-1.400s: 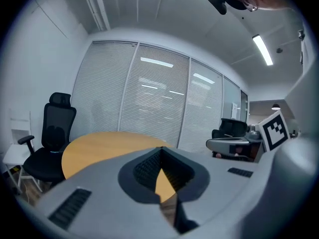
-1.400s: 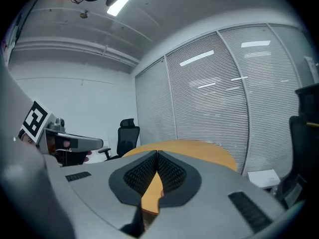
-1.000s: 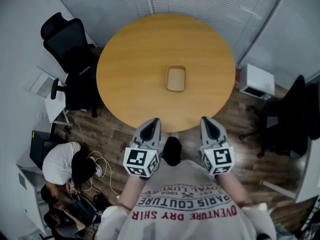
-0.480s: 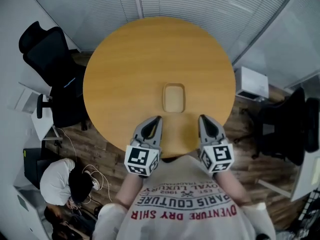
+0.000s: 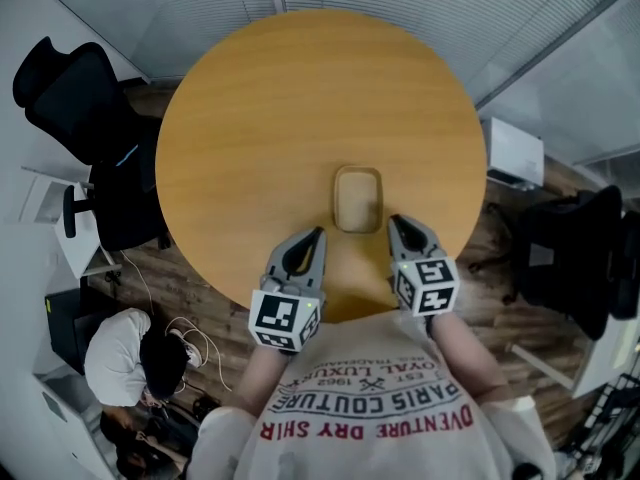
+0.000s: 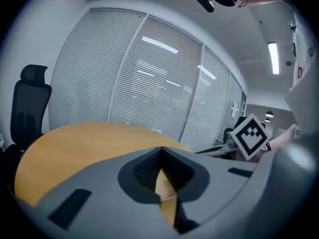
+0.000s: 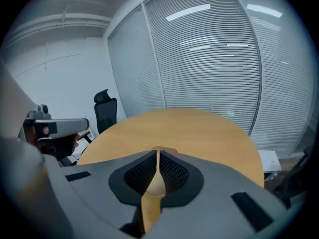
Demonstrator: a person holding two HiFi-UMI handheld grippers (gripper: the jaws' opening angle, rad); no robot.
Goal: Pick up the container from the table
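Standing at the near edge of a round wooden desk (image 5: pixel 280 118), a person holds two claws low over its surface, seen from the head view. The tan, shallow container (image 5: pixel 358 199) sits flat on the desk, right of centre and toward the near rim. The right claw (image 5: pixel 394 221) points at its near right corner, just beside it; whether it touches cannot be told from above. The left claw (image 5: pixel 313 234) hangs near the container's near left side, a little apart from it. A black chair (image 5: pixel 75 98) stands off to the left, and another person (image 5: pixel 125 343) crouches on the floor below it.

From the left gripper view, the left claw (image 6: pixel 160 149) has its jaws together at the tips, with nothing between them, only bare desk showing through the notch behind. The right claw's marker cube (image 6: pixel 251 136) shows at the right, and slatted blinds (image 6: pixel 149 83) fill the background.

From the right gripper view, the right claw (image 7: pixel 157 152) is likewise closed at the tips and empty. A small tan edge peeks just over the tips; it may be the container, though that is unclear.

Judged from this, the pick-up has barely begun: the claws are in place near the container, but neither has opened, nothing is gripped, and the grasp and lift remain to be done.
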